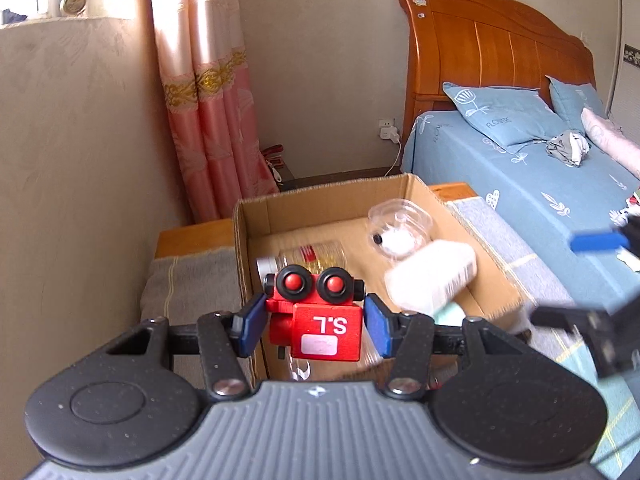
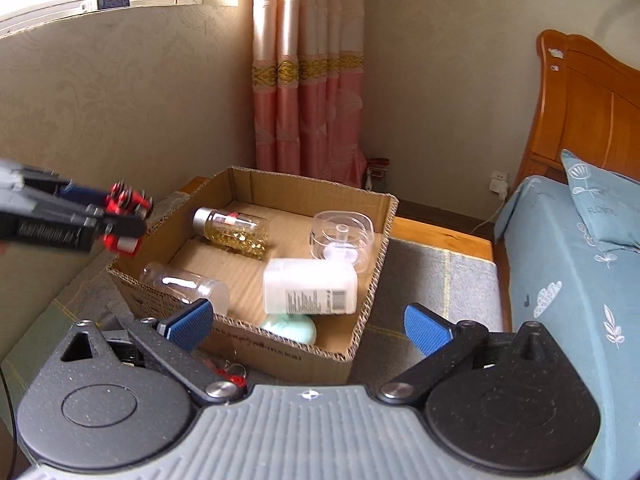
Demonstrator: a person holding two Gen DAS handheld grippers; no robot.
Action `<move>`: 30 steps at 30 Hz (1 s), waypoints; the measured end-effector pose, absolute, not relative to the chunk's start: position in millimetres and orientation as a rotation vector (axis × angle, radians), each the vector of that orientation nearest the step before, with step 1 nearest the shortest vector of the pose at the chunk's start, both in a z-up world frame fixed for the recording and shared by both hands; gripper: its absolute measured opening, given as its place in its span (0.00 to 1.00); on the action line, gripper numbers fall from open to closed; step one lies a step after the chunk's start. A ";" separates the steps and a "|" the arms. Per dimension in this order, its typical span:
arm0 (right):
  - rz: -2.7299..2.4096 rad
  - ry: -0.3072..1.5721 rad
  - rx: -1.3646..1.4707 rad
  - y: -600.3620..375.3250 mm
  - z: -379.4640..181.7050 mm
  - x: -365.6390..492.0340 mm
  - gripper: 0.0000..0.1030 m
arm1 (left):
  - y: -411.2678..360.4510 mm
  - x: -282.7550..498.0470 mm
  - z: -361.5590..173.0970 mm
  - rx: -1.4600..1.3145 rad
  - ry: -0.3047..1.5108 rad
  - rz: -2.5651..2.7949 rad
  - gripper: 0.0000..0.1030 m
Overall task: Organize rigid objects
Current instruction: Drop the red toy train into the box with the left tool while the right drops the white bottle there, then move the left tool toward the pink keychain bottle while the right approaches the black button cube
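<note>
My left gripper [image 1: 315, 326] is shut on a red toy robot [image 1: 320, 332] with black-rimmed eyes, held above the left rim of a cardboard box [image 1: 332, 196]. In the right wrist view the toy [image 2: 124, 200] and left gripper [image 2: 128, 216] hang at the box's [image 2: 372, 260] left edge. My right gripper [image 2: 308, 326] stands open over the box's near wall, nothing between its blue pads. In the box lie a white bottle [image 2: 310, 286], a glass bottle of gold beads [image 2: 232, 232], a clear container [image 2: 342, 244], a clear jar [image 2: 184, 284] and a mint-green object [image 2: 290, 328].
The box sits on a grey cloth [image 2: 432, 280] over a wooden bench beside a bed with a blue sheet [image 2: 560, 280] and a wooden headboard [image 1: 500, 48]. A pink curtain [image 2: 312, 100] hangs behind. A small red item [image 2: 228, 374] lies on the cloth below my right gripper.
</note>
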State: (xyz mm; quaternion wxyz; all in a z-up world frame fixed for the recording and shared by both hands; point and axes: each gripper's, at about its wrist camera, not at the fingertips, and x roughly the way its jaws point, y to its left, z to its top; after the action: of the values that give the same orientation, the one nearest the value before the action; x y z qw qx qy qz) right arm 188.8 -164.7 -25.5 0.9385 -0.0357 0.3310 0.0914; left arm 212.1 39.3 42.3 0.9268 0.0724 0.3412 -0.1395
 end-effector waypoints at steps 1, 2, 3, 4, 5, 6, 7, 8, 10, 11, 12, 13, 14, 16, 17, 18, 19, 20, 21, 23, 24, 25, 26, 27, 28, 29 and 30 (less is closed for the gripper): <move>0.185 0.677 -0.066 -166.3 -26.5 185.7 1.00 | 38.5 217.6 44.0 0.150 0.699 -0.288 0.50; 0.183 0.681 -0.056 -168.1 -27.7 182.8 1.00 | 37.4 223.4 45.7 0.154 0.702 -0.286 0.50; 0.178 0.688 -0.043 -169.9 -29.1 179.5 1.00 | 36.0 229.3 46.8 0.158 0.705 -0.284 0.50; 0.178 0.693 -0.034 -171.2 -30.4 177.3 1.00 | 34.8 235.1 47.2 0.161 0.708 -0.280 0.50; 0.179 0.699 -0.033 -172.0 -32.2 174.9 1.00 | 33.2 240.3 46.9 0.167 0.713 -0.274 0.50; 0.174 0.700 -0.034 -172.4 -33.1 172.7 1.00 | 32.0 245.5 46.6 0.173 0.716 -0.272 0.50; 0.168 0.700 -0.034 -172.8 -33.9 170.2 1.00 | 30.4 250.1 45.7 0.178 0.720 -0.271 0.50; 0.164 0.701 -0.035 -173.2 -34.4 168.2 1.00 | 28.8 253.7 43.9 0.180 0.726 -0.270 0.50; 0.157 0.699 -0.033 -174.2 -36.6 162.8 1.00 | 26.0 259.9 39.2 0.180 0.740 -0.267 0.50; 0.154 0.699 -0.031 -174.7 -37.4 160.7 1.00 | 25.3 262.0 37.1 0.178 0.742 -0.263 0.51; 0.154 0.701 -0.028 -175.3 -38.5 158.6 1.00 | 25.0 264.2 34.6 0.174 0.740 -0.258 0.52; 0.154 0.704 -0.023 -175.9 -40.1 157.2 1.00 | 25.3 264.7 32.4 0.162 0.732 -0.246 0.55; 0.152 0.705 -0.018 -176.1 -41.7 155.8 1.00 | 26.6 265.4 30.4 0.142 0.727 -0.237 0.74; 0.146 0.710 -0.014 -176.9 -46.0 153.8 1.00 | 31.5 265.6 27.6 0.097 0.723 -0.222 0.99; 0.139 0.716 -0.012 -177.3 -49.1 153.4 1.00 | 33.6 262.0 27.3 0.082 0.710 -0.224 0.99; 0.136 0.723 -0.009 -177.9 -52.1 153.1 1.00 | 34.9 258.6 27.3 0.077 0.710 -0.228 0.99; 0.136 0.731 -0.003 -178.8 -55.6 152.8 1.00 | 35.6 255.3 27.1 0.076 0.713 -0.228 0.99; 0.133 0.739 0.002 -179.3 -58.8 152.7 1.00 | 36.7 251.2 26.7 0.078 0.711 -0.226 0.99; 0.128 0.749 0.007 -179.3 -63.1 151.4 1.00 | 38.0 246.7 26.1 0.083 0.710 -0.223 0.99; 0.119 0.762 0.014 -179.8 -70.0 149.7 1.00 | 39.3 239.1 24.1 0.102 0.721 -0.220 0.99; 0.114 0.770 0.017 -180.0 -72.8 149.3 1.00 | 39.8 236.0 22.8 0.112 0.730 -0.218 0.99; 0.107 0.777 0.021 -180.1 -75.7 148.4 1.00 | 40.6 232.4 21.5 0.123 0.735 -0.214 0.99; 0.101 0.781 0.025 -180.6 -78.0 147.6 1.00 | 41.2 227.5 19.8 0.134 0.734 -0.208 0.99; 0.097 0.784 0.030 -180.9 -79.8 147.0 1.00 | 41.6 222.5 18.2 0.145 0.732 -0.202 0.99; 0.094 0.790 0.036 -181.8 -81.8 146.3 1.00 | 42.2 218.2 16.5 0.155 0.732 -0.194 0.99; 0.089 0.792 0.040 -182.4 -83.4 145.7 1.00 | 42.8 213.6 14.6 0.163 0.733 -0.186 0.99; 0.081 0.794 0.043 -182.6 -84.6 145.3 1.00 | 43.4 208.7 12.9 0.168 0.732 -0.181 0.99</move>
State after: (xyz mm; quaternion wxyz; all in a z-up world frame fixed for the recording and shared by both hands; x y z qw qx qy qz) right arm 145.3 -182.6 -84.6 0.9212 0.0208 0.3865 0.0392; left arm 208.7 43.4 12.9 0.9263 0.0818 0.3570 -0.0885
